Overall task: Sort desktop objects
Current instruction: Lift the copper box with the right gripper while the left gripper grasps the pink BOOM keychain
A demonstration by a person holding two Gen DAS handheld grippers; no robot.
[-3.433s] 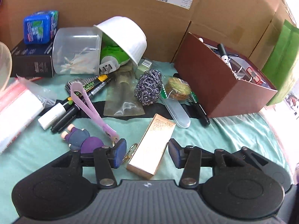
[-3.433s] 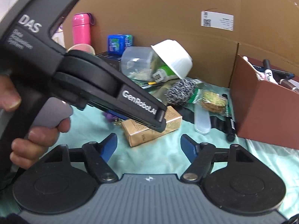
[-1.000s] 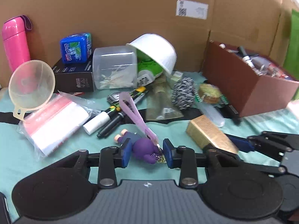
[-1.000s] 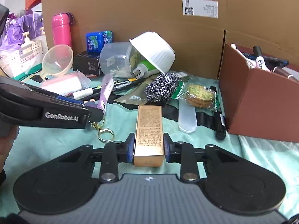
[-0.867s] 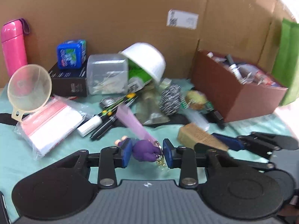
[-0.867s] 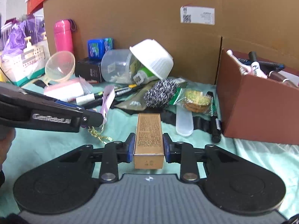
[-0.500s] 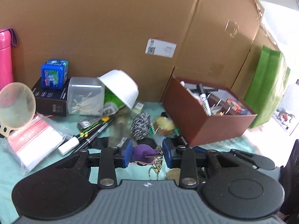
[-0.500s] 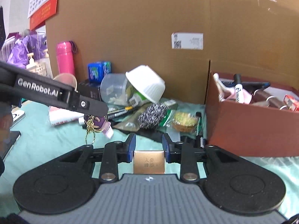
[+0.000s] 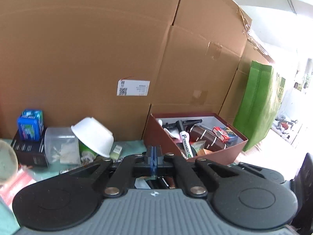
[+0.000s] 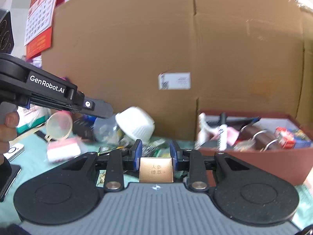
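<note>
My left gripper (image 9: 154,156) is raised above the table. Its jaws are closing and the blue pads meet with nothing between them. The purple figure keychain is out of sight in both views. In the right wrist view the left gripper (image 10: 106,113) reaches in from the left, with a person's hand on its handle. My right gripper (image 10: 156,150) is shut on the gold box (image 10: 156,169), end face toward the camera, and held off the table. The brown sorting box (image 9: 225,154) with markers and small items stands ahead to the right, and its front wall (image 10: 254,162) faces me.
A tilted white bowl (image 9: 93,137), a clear container (image 9: 58,145) and a blue mint box (image 9: 30,125) crowd the back left. A funnel (image 10: 59,125) and a pink-and-white packet (image 10: 62,150) lie left. A cardboard wall (image 9: 97,49) closes the back, with a green bag (image 9: 256,105) at the right.
Both grippers have risen and tipped upward, toward the brown box. The purple keychain has left the left jaws, which have closed together. The gold box stays gripped on the right.
</note>
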